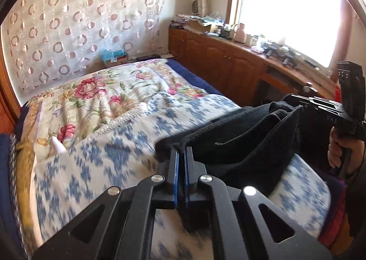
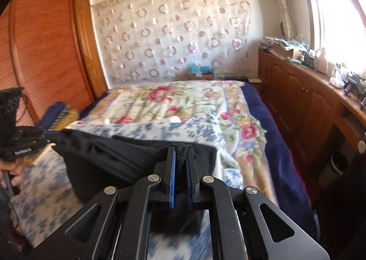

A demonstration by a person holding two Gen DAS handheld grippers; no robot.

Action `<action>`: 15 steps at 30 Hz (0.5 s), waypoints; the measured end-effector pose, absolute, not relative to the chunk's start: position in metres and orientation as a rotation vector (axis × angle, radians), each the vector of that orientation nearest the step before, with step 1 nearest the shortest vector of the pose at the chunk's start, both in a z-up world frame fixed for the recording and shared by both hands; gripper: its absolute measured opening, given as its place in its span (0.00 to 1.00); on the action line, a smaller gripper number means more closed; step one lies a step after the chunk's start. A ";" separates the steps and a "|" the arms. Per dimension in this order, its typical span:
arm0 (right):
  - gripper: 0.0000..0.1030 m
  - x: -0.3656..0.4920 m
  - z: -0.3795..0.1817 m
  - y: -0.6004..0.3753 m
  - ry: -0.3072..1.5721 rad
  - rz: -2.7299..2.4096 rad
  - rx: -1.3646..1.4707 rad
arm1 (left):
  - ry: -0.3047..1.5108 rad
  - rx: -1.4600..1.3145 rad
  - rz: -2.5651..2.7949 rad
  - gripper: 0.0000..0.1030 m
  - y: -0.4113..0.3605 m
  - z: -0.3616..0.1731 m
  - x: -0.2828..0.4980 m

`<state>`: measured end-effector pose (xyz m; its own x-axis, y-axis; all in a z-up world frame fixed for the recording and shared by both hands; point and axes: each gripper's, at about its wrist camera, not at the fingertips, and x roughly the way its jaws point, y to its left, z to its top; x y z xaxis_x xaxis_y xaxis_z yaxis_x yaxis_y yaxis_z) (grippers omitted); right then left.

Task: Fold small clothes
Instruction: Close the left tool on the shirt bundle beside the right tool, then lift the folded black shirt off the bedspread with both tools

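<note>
While both of your claws pinch cloth, the black garment hangs between them as a slack span above the bed. Left claw: pads together, clamped on one end of the black garment. From there the cloth runs right and away toward your right claw, so the garment's long axis lies hand to hand, across the bed. Right claw in its own view: also clamped on a bunched black edge, with the garment stretching left to your left claw at the frame's edge.

Neither hand is nearer; each holds an end. The middle sags and shows layered folds, so I judge the coming move turns on that hand-to-hand line: lay it down straight onto the blue-patterned cover below, or bring the ends together.

View differences: left wrist view shows the garment's folded top edges and the right hand on its handle, plus the cabinet run under the window. Right wrist view shows the cloth's hanging front face, the wardrobe, and the floral blanket beyond. Both blurred low down; whether the hem touches the bed I cannot tell.
</note>
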<state>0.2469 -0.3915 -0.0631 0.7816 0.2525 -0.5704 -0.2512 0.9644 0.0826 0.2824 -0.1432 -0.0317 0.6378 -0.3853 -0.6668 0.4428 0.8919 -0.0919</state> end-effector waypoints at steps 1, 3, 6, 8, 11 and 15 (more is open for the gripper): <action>0.05 0.264 -0.070 -0.392 0.639 0.265 -0.002 | 0.748 0.085 -0.468 0.01 -0.145 -0.035 0.292; 0.05 0.288 -0.085 -0.392 0.682 0.247 -0.024 | 0.768 0.082 -0.456 0.02 -0.148 -0.044 0.314; 0.06 0.311 -0.102 -0.395 0.731 0.226 -0.016 | 0.783 0.091 -0.432 0.02 -0.152 -0.056 0.333; 0.06 0.320 -0.105 -0.397 0.741 0.226 0.012 | 0.774 0.103 -0.420 0.03 -0.155 -0.061 0.337; 0.13 0.322 -0.099 -0.396 0.716 0.174 -0.017 | 0.760 0.106 -0.418 0.08 -0.154 -0.061 0.336; 0.19 0.314 -0.088 -0.400 0.693 0.189 -0.024 | 0.702 0.117 -0.381 0.28 -0.145 -0.048 0.327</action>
